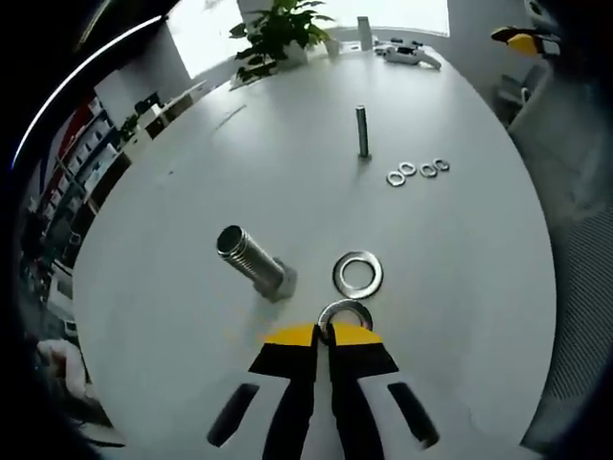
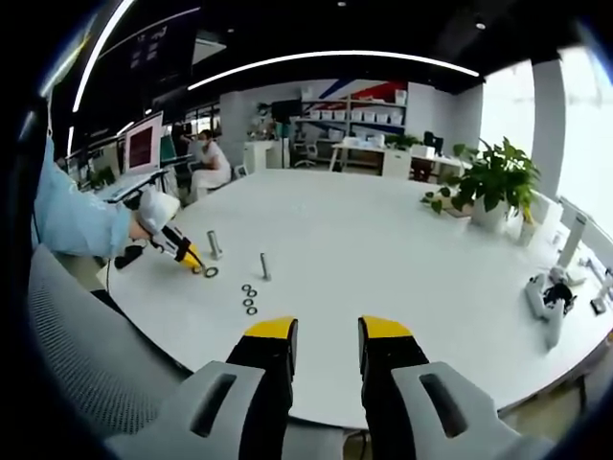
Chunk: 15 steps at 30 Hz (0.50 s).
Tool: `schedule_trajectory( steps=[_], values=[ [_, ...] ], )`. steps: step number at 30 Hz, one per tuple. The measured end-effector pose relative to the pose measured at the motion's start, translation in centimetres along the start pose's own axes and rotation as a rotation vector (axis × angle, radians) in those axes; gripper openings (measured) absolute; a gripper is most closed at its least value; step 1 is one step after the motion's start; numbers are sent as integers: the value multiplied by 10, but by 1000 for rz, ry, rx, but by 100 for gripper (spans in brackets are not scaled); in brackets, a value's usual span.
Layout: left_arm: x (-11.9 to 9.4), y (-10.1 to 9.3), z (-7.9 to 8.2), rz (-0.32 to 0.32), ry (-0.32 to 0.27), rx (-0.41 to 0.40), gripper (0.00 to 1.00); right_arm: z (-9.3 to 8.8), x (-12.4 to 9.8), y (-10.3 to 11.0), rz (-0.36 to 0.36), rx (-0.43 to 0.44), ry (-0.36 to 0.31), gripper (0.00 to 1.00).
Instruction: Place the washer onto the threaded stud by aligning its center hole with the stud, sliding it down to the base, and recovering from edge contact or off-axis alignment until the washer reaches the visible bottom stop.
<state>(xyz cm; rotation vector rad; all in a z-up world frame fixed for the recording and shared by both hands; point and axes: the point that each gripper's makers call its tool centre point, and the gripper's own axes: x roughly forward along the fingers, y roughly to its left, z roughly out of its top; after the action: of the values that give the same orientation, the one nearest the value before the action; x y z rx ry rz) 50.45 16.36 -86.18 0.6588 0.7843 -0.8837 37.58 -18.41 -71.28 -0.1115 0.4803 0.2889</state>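
A: Left gripper view first, biggest thing down. What have you got?

B: I see the white round table [image 1: 192, 287] under everything. On it, at ten o'clock from my left gripper [image 1: 325, 333], the large threaded stud [image 1: 251, 259] stands on its hex base, leaning toward the camera in the fisheye. At twelve o'clock, far up the table, a thinner upright bolt [image 1: 362, 130] with a row of four small washers [image 1: 418, 172] just beside it at four o'clock.

A: And the washer you're working?

B: My left jaws are closed together on the edge of a washer [image 1: 345, 311], which sits right at the yellow tips. A second, loose washer [image 1: 358, 274] lies flat just beyond it at one o'clock, near the stud's base but apart from it.

A: Right gripper view?

B: My right gripper [image 2: 328, 331] hangs over the near table edge, jaws apart, nothing between them. At ten o'clock a person's sleeve [image 2: 72, 220] and the left gripper [image 2: 188, 257] reach in beside the stud [image 2: 215, 243]. A potted plant [image 2: 493, 182] stands at two o'clock.
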Motion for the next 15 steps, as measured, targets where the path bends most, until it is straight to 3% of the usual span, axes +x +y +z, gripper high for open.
schedule_trajectory(
  steps=[15],
  values=[
    [-22,7,17,33,-44,-26,1,1,0,-1,0,3,-10,27]
  ],
)
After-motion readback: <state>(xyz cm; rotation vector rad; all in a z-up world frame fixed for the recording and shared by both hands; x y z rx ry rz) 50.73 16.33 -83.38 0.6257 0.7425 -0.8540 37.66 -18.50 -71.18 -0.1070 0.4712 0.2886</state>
